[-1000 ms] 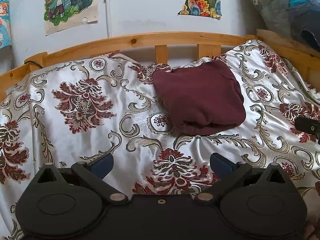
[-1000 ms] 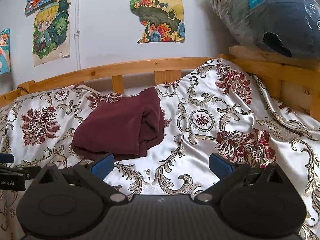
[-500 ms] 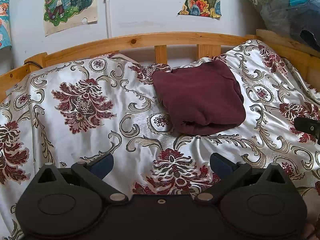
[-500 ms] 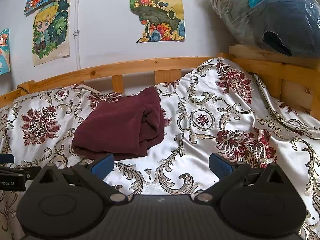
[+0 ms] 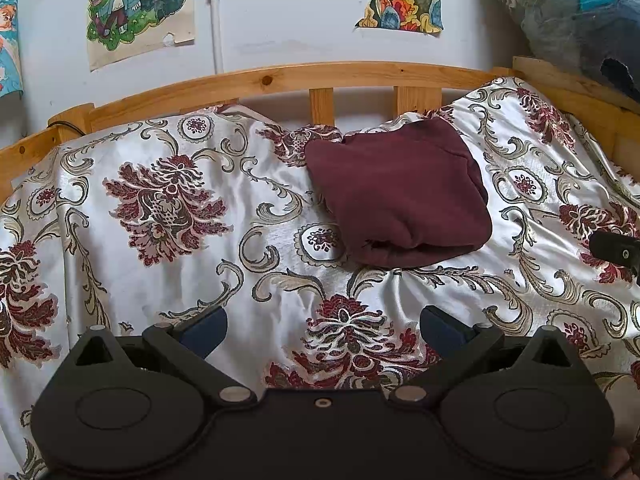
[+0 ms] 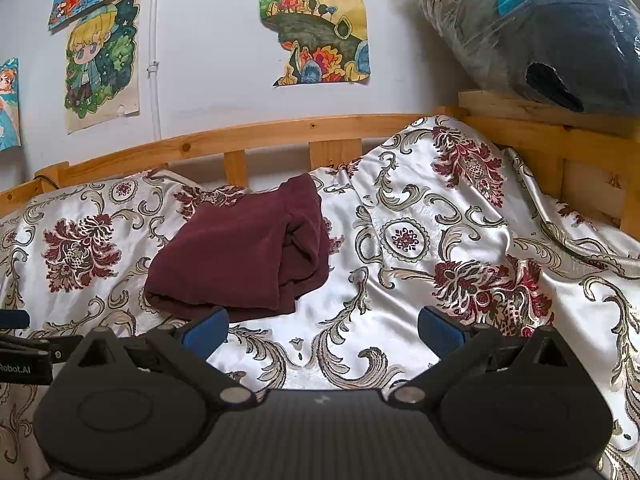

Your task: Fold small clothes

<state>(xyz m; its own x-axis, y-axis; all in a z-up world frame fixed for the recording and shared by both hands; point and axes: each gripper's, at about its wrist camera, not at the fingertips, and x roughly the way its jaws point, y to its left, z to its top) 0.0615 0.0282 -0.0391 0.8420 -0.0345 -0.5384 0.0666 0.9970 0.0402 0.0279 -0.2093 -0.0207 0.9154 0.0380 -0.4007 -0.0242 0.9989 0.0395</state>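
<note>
Both wrist views low over bedspread (image 5: 120, 280), facing wooden headboard rail (image 5: 280, 76) and postered wall. Left view set further left. Shared: folded maroon garment (image 5: 400, 196) (image 6: 240, 256), rail, cartoon poster (image 5: 136, 4).

A floral satin bedspread (image 5: 168, 280) covers the wooden-railed bed (image 5: 280, 76) (cartoon posters (image 6: 102, 64) hang above).

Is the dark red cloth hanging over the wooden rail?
No, the folded maroon garment lies flat on the floral bedspread, below the wooden rail.
</note>
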